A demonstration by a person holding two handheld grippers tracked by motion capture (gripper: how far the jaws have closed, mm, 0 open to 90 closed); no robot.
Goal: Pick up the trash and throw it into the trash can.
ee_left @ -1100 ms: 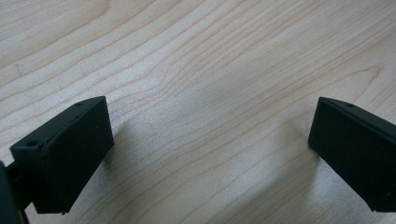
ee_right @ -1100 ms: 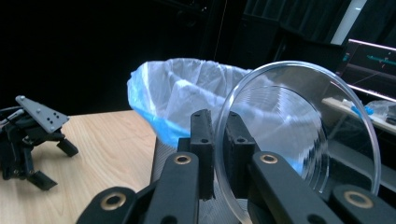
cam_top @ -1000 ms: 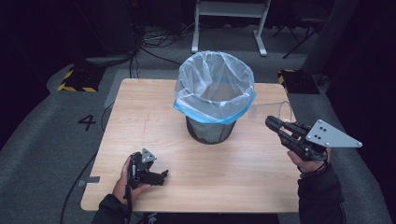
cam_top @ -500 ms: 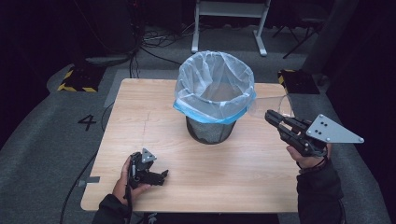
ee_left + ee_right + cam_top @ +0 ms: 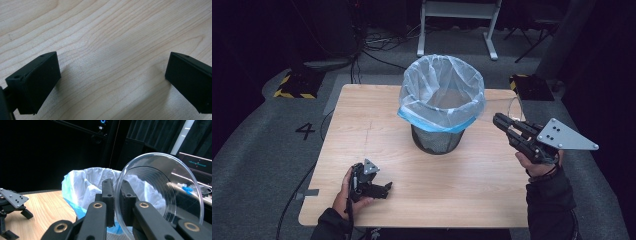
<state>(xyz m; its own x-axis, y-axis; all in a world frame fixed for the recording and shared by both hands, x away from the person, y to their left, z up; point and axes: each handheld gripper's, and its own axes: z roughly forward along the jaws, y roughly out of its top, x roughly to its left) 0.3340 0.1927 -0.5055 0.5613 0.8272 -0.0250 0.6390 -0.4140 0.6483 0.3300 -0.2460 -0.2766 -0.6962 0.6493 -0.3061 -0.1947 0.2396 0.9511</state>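
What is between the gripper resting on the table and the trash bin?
Nothing but bare wood. In the high view, the table lies bare from the left gripper up to the mesh bin with its bag.

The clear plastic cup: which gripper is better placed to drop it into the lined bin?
Right. The right gripper already pinches the clear cup by its rim, raised beside the lined bin. The left gripper rests open on the table, farther away.

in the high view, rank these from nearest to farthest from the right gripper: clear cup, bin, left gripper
1. Clear cup: pinched in the jaws of the right gripper.
2. Bin: to its left, at table centre.
3. Left gripper: far across, resting on the near left of the table.
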